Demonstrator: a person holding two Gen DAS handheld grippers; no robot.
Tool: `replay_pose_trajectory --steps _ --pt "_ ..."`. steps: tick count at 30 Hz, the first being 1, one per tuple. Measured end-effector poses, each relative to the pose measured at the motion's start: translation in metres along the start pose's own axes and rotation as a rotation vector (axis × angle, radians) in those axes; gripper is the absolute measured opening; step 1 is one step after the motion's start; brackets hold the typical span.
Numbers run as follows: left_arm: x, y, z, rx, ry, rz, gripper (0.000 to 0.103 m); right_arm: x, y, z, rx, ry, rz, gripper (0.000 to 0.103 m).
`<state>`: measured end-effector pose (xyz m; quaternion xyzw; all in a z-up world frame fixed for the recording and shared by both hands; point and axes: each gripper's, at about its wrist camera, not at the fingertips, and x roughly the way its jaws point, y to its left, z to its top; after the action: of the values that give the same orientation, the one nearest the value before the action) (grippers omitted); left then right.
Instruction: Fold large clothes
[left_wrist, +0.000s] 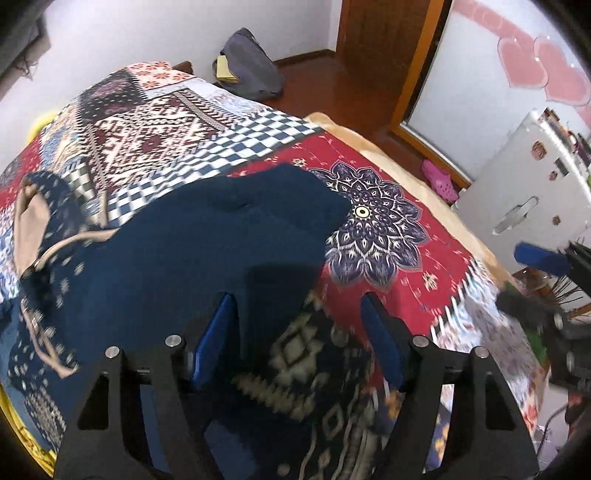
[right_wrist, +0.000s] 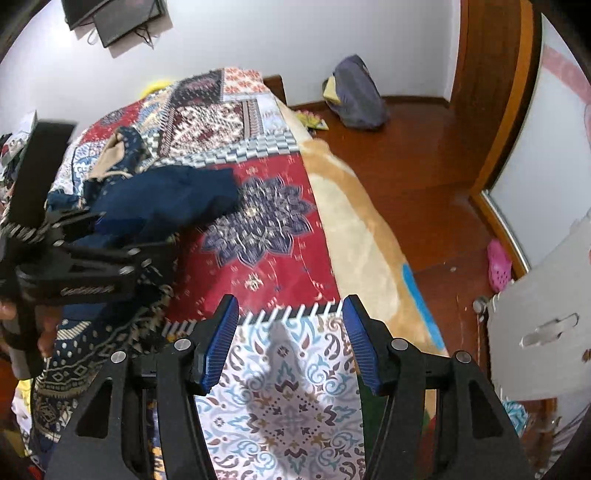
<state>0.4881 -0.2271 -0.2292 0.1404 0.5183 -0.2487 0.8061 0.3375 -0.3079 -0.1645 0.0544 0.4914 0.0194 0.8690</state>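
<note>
Both left gripper (left_wrist: 299, 317) and right gripper (right_wrist: 290, 321) gape empty; navy garment (left_wrist: 207, 236) ahead of left fingers awaits regrasp for next fold.

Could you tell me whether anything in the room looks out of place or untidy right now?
One pink clog lies alone on the floor by the door, no partner in view. The navy garment sits bunched on the bedspread, not flat. Both grippers are open, holding nothing.

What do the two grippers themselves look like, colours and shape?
Both match: the left gripper and right gripper have black angular linkage arms with silver round pivot bolts, each ending in two flat blue fingers with ribbed pads. No cables or markings are clearly visible.
</note>
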Motion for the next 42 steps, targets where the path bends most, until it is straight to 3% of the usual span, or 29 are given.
replay_pose_trajectory --steps 3,5,6,8,11,15,20,24,27,31,35,42 --pt "0.015 -0.007 0.006 0.028 -0.011 0.073 0.066 0.005 -0.002 -0.004 0.003 0.014 0.003 0.055" --pt "0.019 -0.002 0.008 0.002 -0.021 0.098 0.048 0.004 0.0 -0.005 -0.004 0.011 0.007 0.055" --pt "0.018 0.002 0.009 -0.017 -0.03 0.097 0.043 0.003 0.002 -0.005 -0.009 0.007 0.01 0.055" --pt "0.009 0.012 0.011 -0.072 -0.055 0.057 0.014 0.001 0.004 -0.004 -0.017 0.003 0.011 0.055" --pt "-0.016 0.021 0.014 -0.131 -0.115 -0.006 0.007 0.0 0.01 -0.002 -0.028 0.001 0.011 0.055" --pt "-0.066 0.036 0.01 -0.162 -0.219 -0.028 0.005 -0.003 0.022 0.002 -0.03 -0.01 0.049 0.055" --pt "-0.152 0.078 -0.025 -0.195 -0.387 0.008 0.005 -0.002 0.048 0.014 -0.062 -0.018 0.07 0.055" --pt "-0.204 0.128 -0.069 -0.251 -0.459 0.099 0.004 0.003 0.073 0.025 -0.113 -0.022 0.071 0.055" --pt "-0.222 0.166 -0.106 -0.308 -0.472 0.166 0.004 0.013 0.095 0.033 -0.158 -0.01 0.065 0.055" --pt "-0.219 0.21 -0.151 -0.402 -0.443 0.188 0.004 0.035 0.121 0.036 -0.194 0.037 0.066 0.055" --pt "-0.188 0.239 -0.197 -0.498 -0.37 0.151 0.004 0.051 0.139 0.029 -0.216 0.082 0.081 0.055" --pt "-0.124 0.268 -0.269 -0.653 -0.223 0.111 0.006 0.071 0.159 0.013 -0.327 0.111 -0.04 0.056"
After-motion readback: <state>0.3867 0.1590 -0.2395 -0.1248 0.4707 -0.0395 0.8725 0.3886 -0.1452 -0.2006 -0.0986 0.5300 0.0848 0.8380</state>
